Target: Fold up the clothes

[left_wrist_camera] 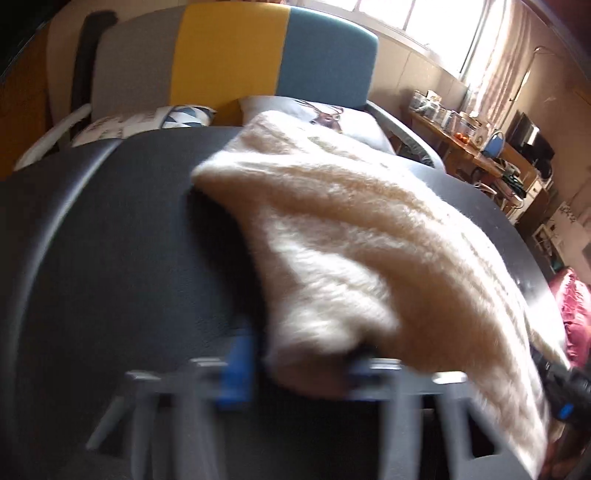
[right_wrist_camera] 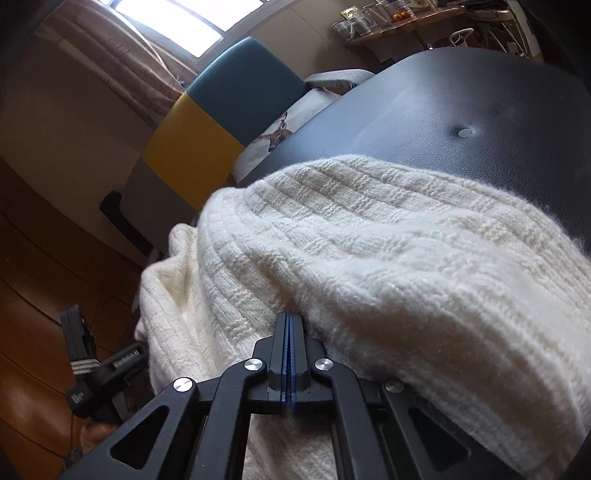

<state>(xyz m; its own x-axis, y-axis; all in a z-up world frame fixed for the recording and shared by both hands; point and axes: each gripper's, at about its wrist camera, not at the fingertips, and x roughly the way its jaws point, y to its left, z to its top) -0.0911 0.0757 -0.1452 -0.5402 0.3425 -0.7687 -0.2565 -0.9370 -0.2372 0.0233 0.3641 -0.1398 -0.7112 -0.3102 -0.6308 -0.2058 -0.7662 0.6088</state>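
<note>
Cream knit sweater (right_wrist_camera: 388,251) on black table (right_wrist_camera: 461,110), right tongs (right_wrist_camera: 290,321) pinching its edge, left tongs (left_wrist_camera: 295,365) spread around a fold

A cream, chunky-knit sweater (right_wrist_camera: 388,258) with a ribbed, waffle-like texture lies doubled over on the dark padded surface (right_wrist_camera: 480,103), its rounded fold bulging upward, a looser layer spilling off the near edge.

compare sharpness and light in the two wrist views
Left wrist view: heavy motion blur, the left gripper and cream sweater smeared, the window blown out white. Right wrist view: crisp, the knit ribs of the sweater and the right gripper sharp, window also overexposed. Both bend straight edges, fisheye style.
</note>
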